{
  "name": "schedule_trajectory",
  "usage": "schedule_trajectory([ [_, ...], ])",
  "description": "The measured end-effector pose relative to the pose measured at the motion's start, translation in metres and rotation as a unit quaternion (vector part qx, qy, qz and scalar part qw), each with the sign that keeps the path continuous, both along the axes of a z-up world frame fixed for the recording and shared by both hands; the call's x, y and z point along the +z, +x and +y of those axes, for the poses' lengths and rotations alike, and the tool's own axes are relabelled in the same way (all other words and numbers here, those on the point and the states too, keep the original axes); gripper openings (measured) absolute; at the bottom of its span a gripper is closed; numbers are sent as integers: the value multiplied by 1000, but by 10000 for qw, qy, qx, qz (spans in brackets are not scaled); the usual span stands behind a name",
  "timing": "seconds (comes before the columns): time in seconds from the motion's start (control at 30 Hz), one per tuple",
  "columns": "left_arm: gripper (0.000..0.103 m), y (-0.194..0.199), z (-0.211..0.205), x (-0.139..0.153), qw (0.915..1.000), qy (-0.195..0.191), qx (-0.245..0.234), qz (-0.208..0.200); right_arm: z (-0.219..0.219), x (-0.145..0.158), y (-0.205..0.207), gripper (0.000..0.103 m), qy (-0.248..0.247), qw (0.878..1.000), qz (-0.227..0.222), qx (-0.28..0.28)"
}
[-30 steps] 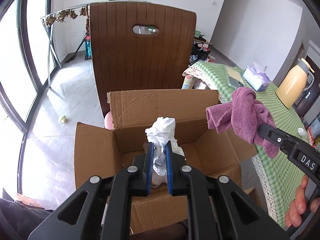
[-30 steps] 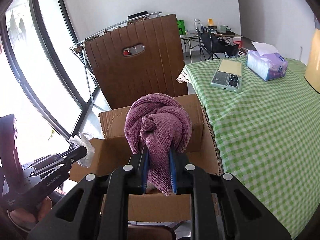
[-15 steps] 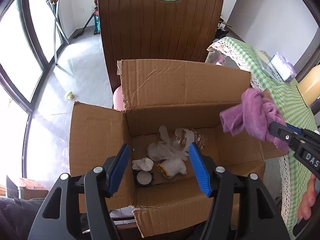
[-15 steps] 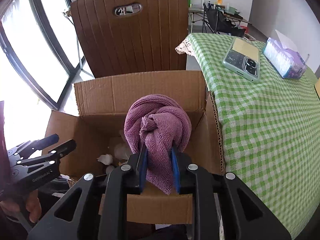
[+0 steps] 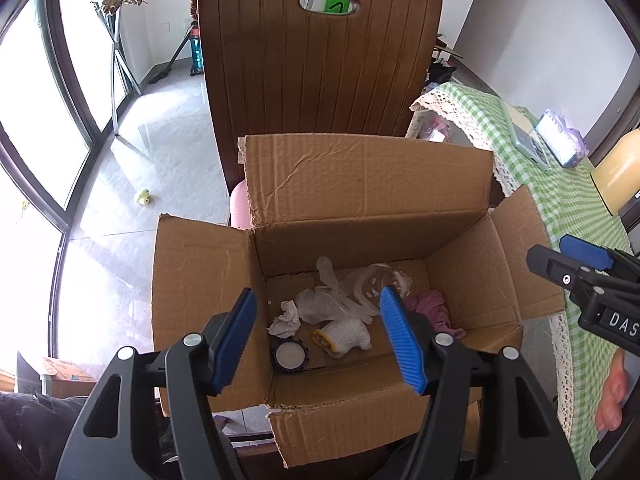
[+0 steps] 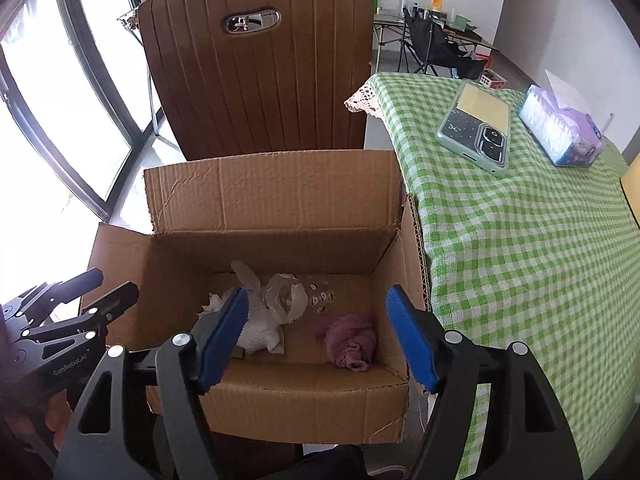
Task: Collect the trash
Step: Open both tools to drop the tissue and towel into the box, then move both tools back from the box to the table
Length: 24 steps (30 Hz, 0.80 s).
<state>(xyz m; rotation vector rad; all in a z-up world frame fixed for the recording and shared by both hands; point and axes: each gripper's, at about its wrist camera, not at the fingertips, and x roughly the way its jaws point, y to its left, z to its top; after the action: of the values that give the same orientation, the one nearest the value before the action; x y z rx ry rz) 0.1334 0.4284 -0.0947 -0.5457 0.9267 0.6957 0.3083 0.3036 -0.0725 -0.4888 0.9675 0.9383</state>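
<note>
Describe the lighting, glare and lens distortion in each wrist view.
Left wrist view: daylight blows out the windows and glares on the floor; the cardboard box interior stays readable; fisheye bends the window frames, corners are vignetted. Right wrist view: windows overexposed, the checked tablecloth evenly lit and sharp, its grid curving near the edge.

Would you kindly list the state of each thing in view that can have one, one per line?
cardboard box: flaps open, trash inside
purple cloth: crumpled on the box floor, released
white tissue: crumpled in the box
left gripper: open, nothing between its jaws
right gripper: jaws opening, nothing between them
phone: lying back up on the green checked tablecloth
tissue pack: opened, a sheet sticking out
</note>
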Motion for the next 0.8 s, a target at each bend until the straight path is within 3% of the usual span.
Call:
schedule_trajectory([
  [0.17, 64, -6, -16, 27, 9989, 425, 31, -206, -22, 24, -10, 69, 464, 9988, -105, 81],
  [0.27, 71, -14, -34, 53, 9940, 964, 119, -501, -40, 43, -22, 69, 840, 9950, -475, 249],
  [0.37, 79, -25, -56, 77, 9824, 1624, 270, -885, -65, 61, -38, 69, 1470, 9821, -1124, 350],
  [0.47, 88, -34, -84, 97, 9624, 2325, 348, -1357, -89, 71, -53, 74, 1986, 9640, -1723, 402],
  [0.53, 91, -40, -103, 108, 9461, 2798, 355, -1595, -99, 73, -55, 74, 2142, 9589, -1842, 262],
  [0.6, 91, -44, -118, 115, 9354, 3056, 347, -1743, -110, 74, -52, 74, 2261, 9565, -1844, 58],
  [0.8, 92, -42, -147, 129, 9309, 3111, 228, -1902, -145, 86, -54, 74, 2714, 9386, -2129, -50],
])
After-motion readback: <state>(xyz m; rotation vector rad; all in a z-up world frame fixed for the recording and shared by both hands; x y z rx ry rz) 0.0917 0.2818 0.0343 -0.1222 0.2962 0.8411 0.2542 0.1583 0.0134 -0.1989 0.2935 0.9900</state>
